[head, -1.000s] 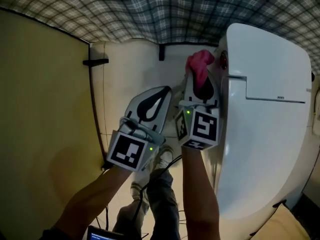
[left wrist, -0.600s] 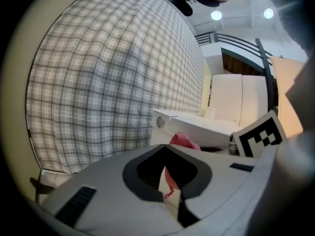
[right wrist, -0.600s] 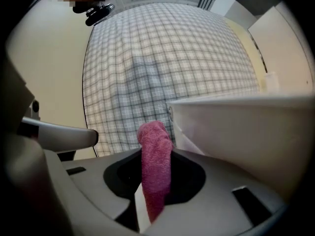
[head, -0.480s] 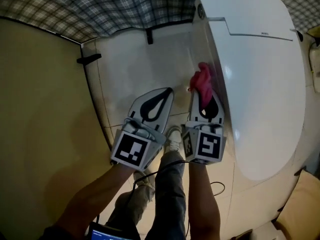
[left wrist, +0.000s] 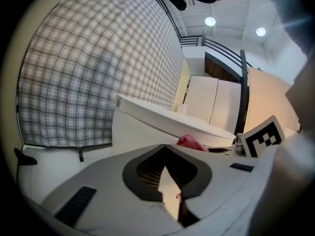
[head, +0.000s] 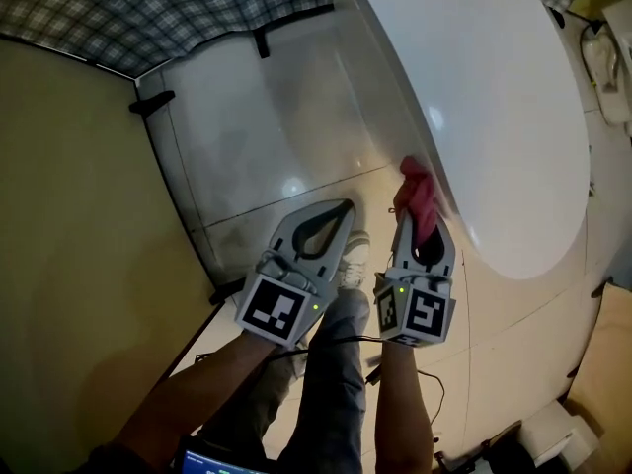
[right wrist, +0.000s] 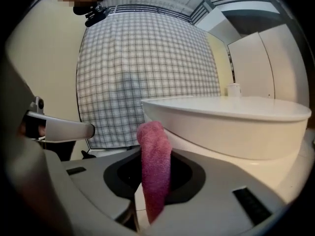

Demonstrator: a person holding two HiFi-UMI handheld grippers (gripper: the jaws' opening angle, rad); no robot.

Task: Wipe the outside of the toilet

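Note:
The white toilet [head: 494, 117] fills the upper right of the head view, lid down. My right gripper [head: 422, 217] is shut on a pink cloth [head: 418, 192], which presses against the toilet's left side just under the lid rim. In the right gripper view the cloth [right wrist: 154, 166] stands up between the jaws, in front of the bowl [right wrist: 231, 127]. My left gripper [head: 339, 211] hovers beside it over the floor, shut and holding nothing. The left gripper view shows the toilet [left wrist: 147, 124] and the cloth [left wrist: 191, 142] beyond its closed jaws.
A plaid curtain [head: 148, 8] hangs at the back and a beige partition [head: 69, 215] stands on the left. The person's legs and shoes [head: 351, 257] are on the pale tiled floor [head: 286, 126]. A cable [head: 427, 388] lies below the toilet, cardboard [head: 604, 363] at lower right.
The right gripper has slid the pink cloth along the toilet's side, from the back near the lid hinge toward the front. The left gripper has stayed alongside it, still shut.

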